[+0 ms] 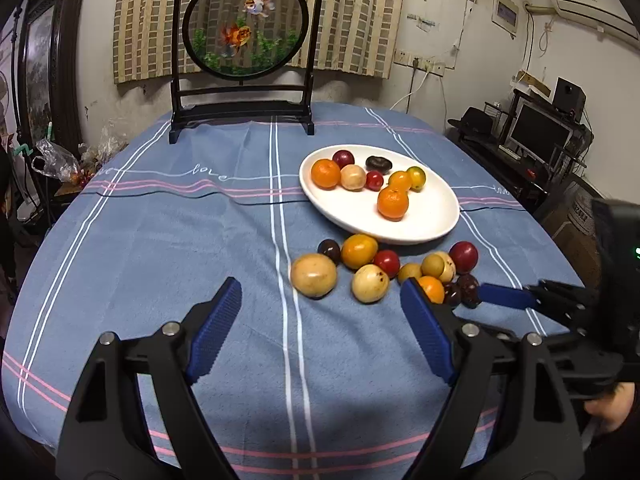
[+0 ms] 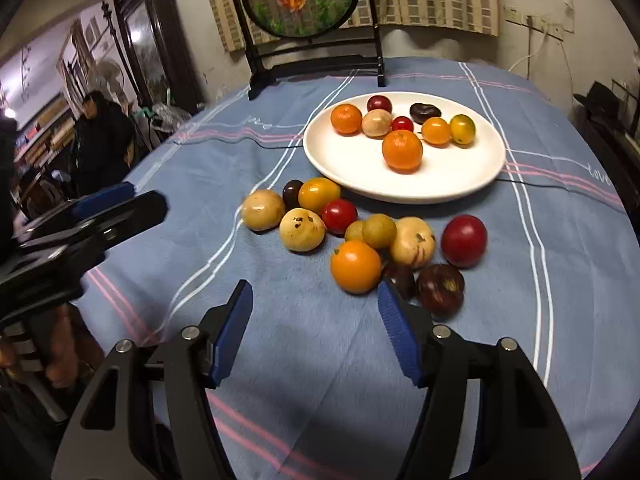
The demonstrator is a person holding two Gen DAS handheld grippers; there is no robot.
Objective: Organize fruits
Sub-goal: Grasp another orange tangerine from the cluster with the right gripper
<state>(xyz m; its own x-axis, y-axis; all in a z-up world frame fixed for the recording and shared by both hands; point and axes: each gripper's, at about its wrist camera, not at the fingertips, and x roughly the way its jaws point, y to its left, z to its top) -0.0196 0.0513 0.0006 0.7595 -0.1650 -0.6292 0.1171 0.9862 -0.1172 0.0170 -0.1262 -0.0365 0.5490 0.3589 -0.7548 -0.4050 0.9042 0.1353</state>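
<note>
left gripper [image 1: 322, 320]: fingers apart, nothing between | right gripper [image 2: 316, 320]: fingers apart, nothing between | white plate [image 2: 472, 176] toward desk [image 1: 160, 240] far right, bearing eight fruits | loose fruit cluster [image 2: 360, 236] just beside plate's near rim

Both wrist views face down-forward, near; share plate [image 1: 436, 224], fruit pile [image 2: 356, 236].
</note>
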